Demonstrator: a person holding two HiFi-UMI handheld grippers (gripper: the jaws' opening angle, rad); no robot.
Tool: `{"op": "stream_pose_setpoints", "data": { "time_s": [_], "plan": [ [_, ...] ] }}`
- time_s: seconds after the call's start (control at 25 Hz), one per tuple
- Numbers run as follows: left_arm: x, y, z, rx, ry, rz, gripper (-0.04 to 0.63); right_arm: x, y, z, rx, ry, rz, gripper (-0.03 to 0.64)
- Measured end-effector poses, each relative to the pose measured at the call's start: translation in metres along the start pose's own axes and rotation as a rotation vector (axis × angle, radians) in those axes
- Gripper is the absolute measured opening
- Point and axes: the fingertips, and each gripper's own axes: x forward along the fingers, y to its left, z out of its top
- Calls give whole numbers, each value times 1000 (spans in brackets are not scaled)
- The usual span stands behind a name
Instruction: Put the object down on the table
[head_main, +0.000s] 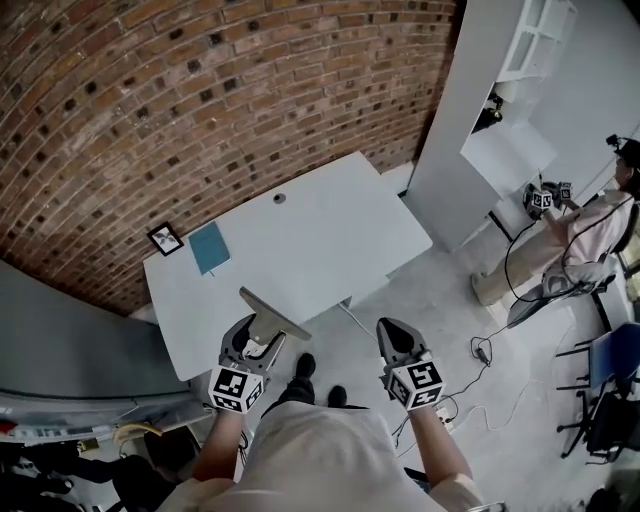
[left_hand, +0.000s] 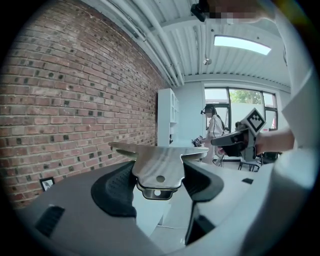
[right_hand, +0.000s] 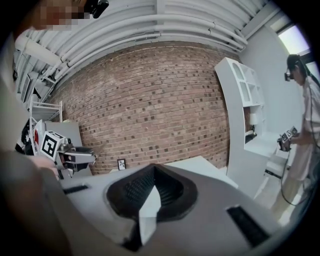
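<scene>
Left gripper (head_main: 260, 342): jaws set fairly wide and clamped on the handle of a metal tool (head_main: 275, 313). Right gripper (head_main: 392, 328): jaws drawn together to a point, with nothing between them.

Table (head_main: 320, 240): white, standing against the brick wall. Most of its top is bare; a blue book (head_main: 209, 247) and a small frame (head_main: 165, 238) lie near the far left corner.

Tool: T-shaped, with a flat crossbar at the outer end. It is held in the air at the table's near edge, roughly level, and not touching the top.

Step in hand, as judged: carry the tool forward over the bare middle of the table, well apart from the book. Lower it until the crossbar rests flat, and only then part the jaws. Released while tilted or over the edge, it would likely clatter or slide off.

Pose: both forearms reach forward from the waist, side by side. The grippers point toward the table, the left slightly inward. The right is idle and clear of the tool.
</scene>
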Motion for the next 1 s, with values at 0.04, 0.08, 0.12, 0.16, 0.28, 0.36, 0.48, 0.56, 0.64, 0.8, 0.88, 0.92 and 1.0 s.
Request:
{"op": "stream_pose_setpoints", "data": {
  "time_s": [0.04,0.08,0.12,0.16,0.28,0.36,0.48,0.56,0.64,0.8,0.88,0.92,1.0],
  "plan": [
    [6,4,1,6,2,-15,273,4,-1,0,2,-4,-13,2],
    [13,9,2,12,5,-30,273,8,-2,1,5,-4,-25,2],
    [20,14,2,21,11,-44,273,12,-3,1,9,-1,-36,2],
    [28,19,3,32,17,-56,273,16,-3,2,12,3,-46,2],
    [50,34,3,46,33,-99,273,31,-6,7,21,17,-75,2],
    [65,46,1,47,45,-128,273,43,-8,7,32,21,-96,2],
    [86,60,-6,55,68,-171,273,60,-9,2,45,27,-124,2],
    [103,65,-12,56,82,-202,273,69,-11,-1,51,40,-141,2],
    [119,69,-19,59,97,-234,273,78,-13,-4,61,52,-156,2],
    [151,77,-34,72,136,-292,273,98,-18,-8,81,71,-183,2],
    [169,80,-44,87,158,-314,273,108,-21,-12,91,82,-194,2],
    [177,82,-49,96,170,-325,273,113,-22,-14,98,89,-200,2],
    [194,83,-61,107,196,-353,273,120,-24,-20,116,104,-211,2]
  ]
}}
